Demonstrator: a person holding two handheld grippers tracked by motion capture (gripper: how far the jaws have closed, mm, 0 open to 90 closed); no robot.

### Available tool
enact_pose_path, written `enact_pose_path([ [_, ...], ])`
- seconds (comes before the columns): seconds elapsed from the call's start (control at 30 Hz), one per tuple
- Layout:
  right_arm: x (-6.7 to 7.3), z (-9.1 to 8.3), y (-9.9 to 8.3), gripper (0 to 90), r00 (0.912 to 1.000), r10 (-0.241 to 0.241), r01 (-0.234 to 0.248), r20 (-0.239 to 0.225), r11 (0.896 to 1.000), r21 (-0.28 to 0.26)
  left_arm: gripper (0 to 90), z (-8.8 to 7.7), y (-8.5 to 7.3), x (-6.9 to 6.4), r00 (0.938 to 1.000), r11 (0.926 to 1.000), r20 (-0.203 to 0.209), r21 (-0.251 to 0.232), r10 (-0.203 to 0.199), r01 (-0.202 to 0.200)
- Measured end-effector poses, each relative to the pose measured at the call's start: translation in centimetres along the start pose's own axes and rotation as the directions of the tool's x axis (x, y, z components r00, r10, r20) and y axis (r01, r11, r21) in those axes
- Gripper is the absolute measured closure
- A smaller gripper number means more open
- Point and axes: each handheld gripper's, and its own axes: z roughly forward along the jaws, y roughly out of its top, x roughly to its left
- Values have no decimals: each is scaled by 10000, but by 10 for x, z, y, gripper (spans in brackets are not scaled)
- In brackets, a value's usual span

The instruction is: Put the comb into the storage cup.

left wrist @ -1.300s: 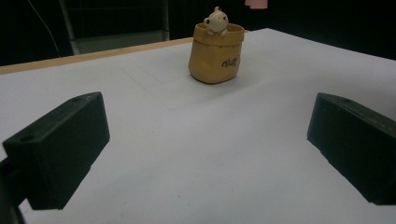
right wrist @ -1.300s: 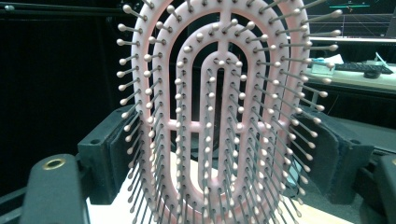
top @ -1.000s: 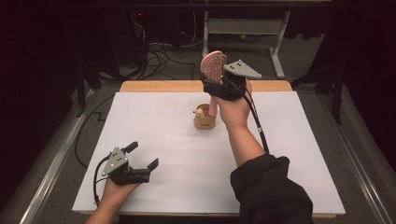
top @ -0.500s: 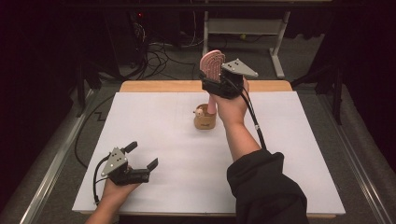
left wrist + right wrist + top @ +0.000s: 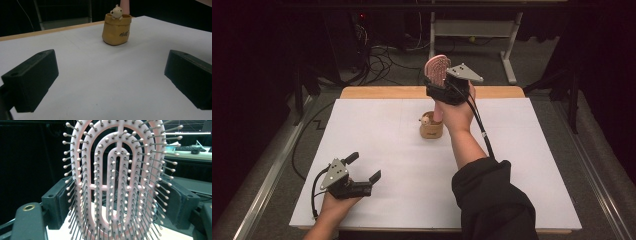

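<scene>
Paper (image 5: 412,165), white and laid over the wooden table (image 5: 377,92), carries everything here. Nearest the person, at the paper's front left corner, the left gripper (image 5: 364,176) rests in the left hand (image 5: 329,212) low over the sheet, its 2 black jaws spread wide apart with nothing between them; in the left gripper view they stand at either edge with bare paper in the gap. Farther out, past the middle of the sheet, sits a small tan sack-shaped holder (image 5: 431,129) with a little cream animal figure (image 5: 116,12) peeking over its rim. Its dark lettering is too small to read. The right hand (image 5: 457,112) is raised just beside and behind this holder, the dark sleeve (image 5: 492,200) trailing back toward the front edge. Above it, the right gripper (image 5: 438,82) points upward and is clamped on a pink vented hairbrush (image 5: 117,180): the 2 jaws press on either side edge of the brush head, which stands upright, bristles toward the gripper's camera. The pink handle (image 5: 124,6) drops down behind the holder. Beyond the table, cables (image 5: 382,60) lie on the dark floor.
</scene>
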Motion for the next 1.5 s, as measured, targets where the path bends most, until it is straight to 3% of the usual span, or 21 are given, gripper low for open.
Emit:
enact_pose_path([
  [0.97, 3, 19, -48, 203, 9985, 540, -549, 115, 9943, 909, 0, -1, -2, 2, 10000, 9999, -39, 154, 35, -34],
  [1.5, 1, 18, -51, 202, 9981, 554, -581, 282, 9930, 1033, 0, -2, -2, 2, 10000, 9998, -68, 173, 62, -60],
])
